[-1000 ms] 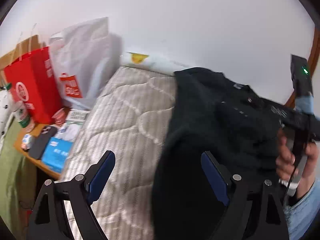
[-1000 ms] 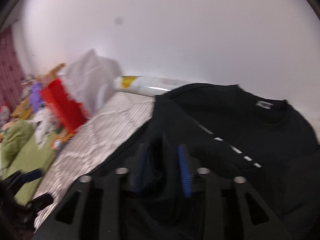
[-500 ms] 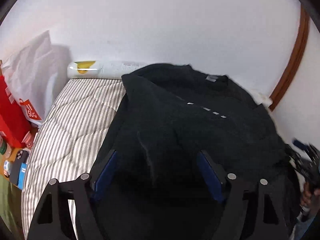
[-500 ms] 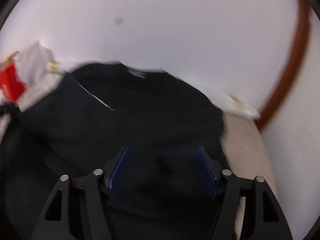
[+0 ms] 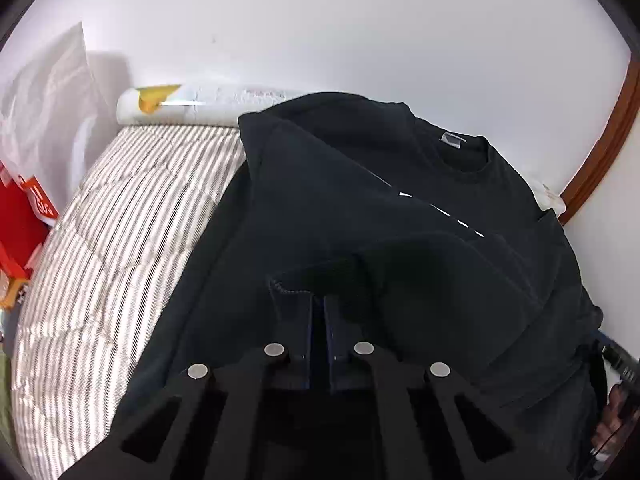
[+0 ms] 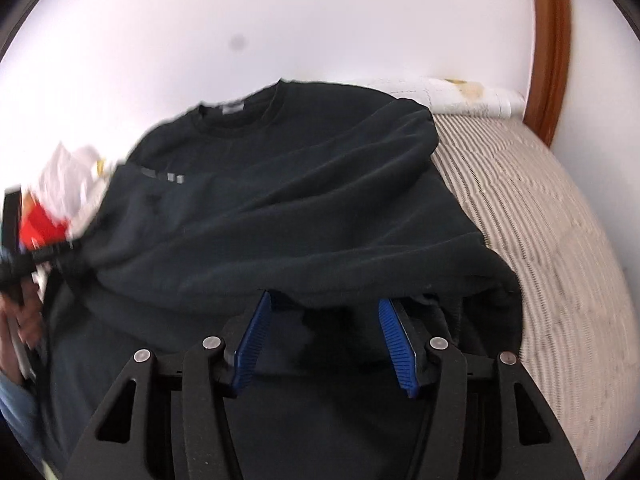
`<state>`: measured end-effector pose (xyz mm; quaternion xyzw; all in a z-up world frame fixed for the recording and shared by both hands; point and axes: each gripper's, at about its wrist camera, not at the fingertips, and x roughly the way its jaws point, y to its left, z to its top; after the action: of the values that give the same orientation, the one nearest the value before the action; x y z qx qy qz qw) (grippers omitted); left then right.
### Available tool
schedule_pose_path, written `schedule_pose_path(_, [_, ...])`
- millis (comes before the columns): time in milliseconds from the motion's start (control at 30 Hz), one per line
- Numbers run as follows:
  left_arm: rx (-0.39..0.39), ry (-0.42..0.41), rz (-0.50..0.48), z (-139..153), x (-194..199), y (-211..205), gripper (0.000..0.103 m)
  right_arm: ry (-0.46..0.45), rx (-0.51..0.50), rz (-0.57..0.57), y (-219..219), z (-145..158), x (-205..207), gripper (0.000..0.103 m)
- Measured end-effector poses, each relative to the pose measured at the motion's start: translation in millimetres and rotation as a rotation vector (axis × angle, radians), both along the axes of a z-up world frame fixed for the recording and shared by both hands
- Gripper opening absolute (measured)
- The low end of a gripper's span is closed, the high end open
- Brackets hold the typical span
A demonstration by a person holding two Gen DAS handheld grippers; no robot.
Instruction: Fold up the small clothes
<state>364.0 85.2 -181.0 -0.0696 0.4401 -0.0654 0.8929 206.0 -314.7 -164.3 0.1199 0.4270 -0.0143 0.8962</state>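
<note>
Left gripper: the left gripper [image 5: 318,322] had its two blue pads almost together, pinching a stitched edge of the black sweatshirt [image 5: 400,216], seemingly a cuff or hem corner.
Right gripper: the right gripper [image 6: 326,340] was spread wide with nothing held; a fold of the sweatshirt lay just ahead of its pads and dark cloth sat beneath them.
Sweatshirt: it lay spread on the striped mattress [image 5: 120,216], collar toward the white wall [image 5: 360,32], one side already turned over the chest.
Step in hand: probably taking hold of the near edge for the next fold.
Doing it well: the right gripper would need to close on the matching edge before either lifted; both should then rise level so the cloth folds without twisting or dragging.
Surroundings: a rolled white bundle [image 5: 192,106] lay along the wall, and a red bag [image 5: 20,232] stood off the mattress.
Writing: a grey neck label [image 5: 453,140] and a row of short white marks [image 5: 444,212] across the chest showed, neither readable; white lettering on the red bag was too cropped to read.
</note>
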Motion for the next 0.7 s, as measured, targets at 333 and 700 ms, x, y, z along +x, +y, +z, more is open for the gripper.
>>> schedule_pose_path(333, [-0.05, -0.1, 0.007, 32.4, -1.3, 14.8, 0.004, -0.028, 0.176, -0.164, -32.0, -2.2, 26.3, 0.007])
schedule_pose_path(700, [-0.036, -0.059, 0.024, 13.7, 0.4, 33.8, 0.004, 0.006, 0.033, -0.09, -10.7, -13.1, -5.6, 0.014])
